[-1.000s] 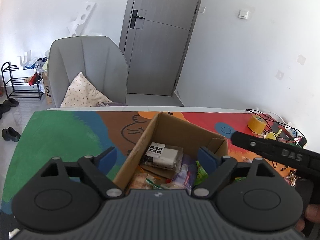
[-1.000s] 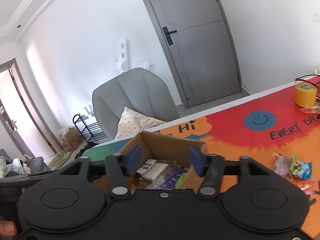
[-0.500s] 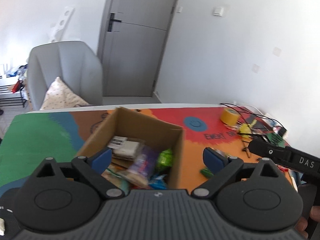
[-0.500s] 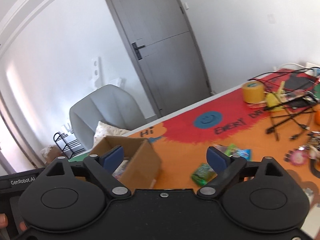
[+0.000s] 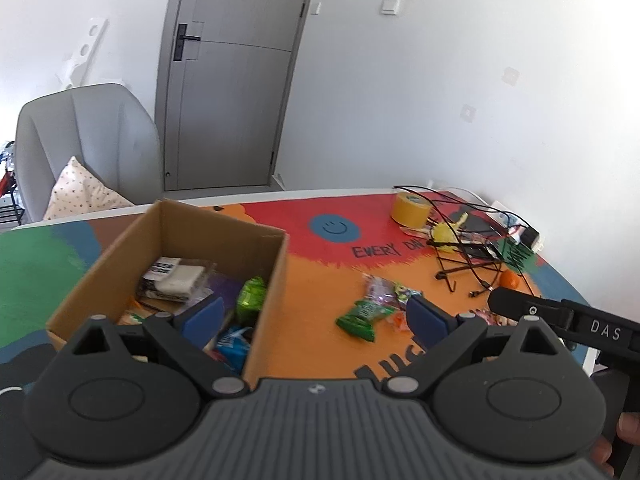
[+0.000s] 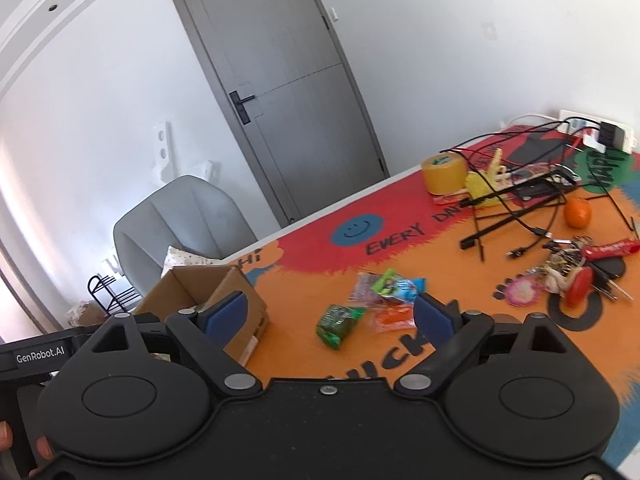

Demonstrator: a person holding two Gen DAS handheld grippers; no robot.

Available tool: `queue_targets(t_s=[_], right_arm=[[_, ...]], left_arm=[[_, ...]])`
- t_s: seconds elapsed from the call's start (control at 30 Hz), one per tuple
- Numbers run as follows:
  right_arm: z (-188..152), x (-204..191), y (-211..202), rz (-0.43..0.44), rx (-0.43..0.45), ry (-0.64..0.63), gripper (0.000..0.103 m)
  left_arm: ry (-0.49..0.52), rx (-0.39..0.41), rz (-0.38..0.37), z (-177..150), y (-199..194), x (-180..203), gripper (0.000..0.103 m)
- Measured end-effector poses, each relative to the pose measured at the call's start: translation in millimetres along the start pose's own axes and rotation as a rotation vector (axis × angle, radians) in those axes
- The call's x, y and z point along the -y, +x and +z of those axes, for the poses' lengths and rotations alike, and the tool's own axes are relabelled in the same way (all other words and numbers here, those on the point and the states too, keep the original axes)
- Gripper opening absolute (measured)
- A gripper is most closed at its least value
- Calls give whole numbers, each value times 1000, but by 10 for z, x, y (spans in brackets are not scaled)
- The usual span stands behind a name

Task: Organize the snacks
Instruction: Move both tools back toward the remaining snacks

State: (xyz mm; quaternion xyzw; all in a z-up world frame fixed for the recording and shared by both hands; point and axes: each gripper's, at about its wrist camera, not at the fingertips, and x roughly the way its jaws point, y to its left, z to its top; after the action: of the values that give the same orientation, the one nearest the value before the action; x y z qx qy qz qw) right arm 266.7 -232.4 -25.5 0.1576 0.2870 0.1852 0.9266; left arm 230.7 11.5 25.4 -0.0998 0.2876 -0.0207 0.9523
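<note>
The right gripper (image 6: pixel 328 312) is seen with its blue pads (image 6: pixel 430 314) spread wide and nothing between them; the log-free reading from the frames is that its jaws have just been opening. The left gripper (image 5: pixel 316 312) is likewise held wide and empty, over the near right corner of the cardboard box (image 5: pixel 276 272).

The step in hand is judged to be a reach for the loose snacks on the orange part of the table mat (image 6: pixel 440 276). The green packet (image 6: pixel 338 322) lies nearest, just right of the box (image 6: pixel 240 292), and is best taken first. It should be approached from above, with the pads set across its short width (the crinkled ends offer little to hold), and closed gently so the contents are not crushed.

The green packet is a soft, glossy foil pouch, flat and slightly puffed. Beside it an orange sachet (image 6: pixel 394 318) and a cluster of clear and blue wrappers (image 6: pixel 388 286) are touching one another, so a neighbour may be dragged along. The box is of matt corrugated card, open-topped, already partly filled with packets (image 5: pixel 176 276). Toward the far right corner, thin black cables (image 6: pixel 516 208) and a yellow tape roll (image 6: pixel 444 174) are kept well apart from the snacks.
</note>
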Motion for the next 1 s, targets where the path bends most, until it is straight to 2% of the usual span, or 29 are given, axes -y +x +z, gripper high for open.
queue_targets(t_s=[0.4,0.67,1.0], right_arm=[[-58,344,-72,-47,-1,43,90],[-89,556,49,-62,-29,82,82],[-100,699,331,-59,-77,104,73]], left_arm=[[64,-10,-67,-52,168,365,97],[97,-33,-95,-68,424,532,94],[114,-94,-103,-96,869,587,80]])
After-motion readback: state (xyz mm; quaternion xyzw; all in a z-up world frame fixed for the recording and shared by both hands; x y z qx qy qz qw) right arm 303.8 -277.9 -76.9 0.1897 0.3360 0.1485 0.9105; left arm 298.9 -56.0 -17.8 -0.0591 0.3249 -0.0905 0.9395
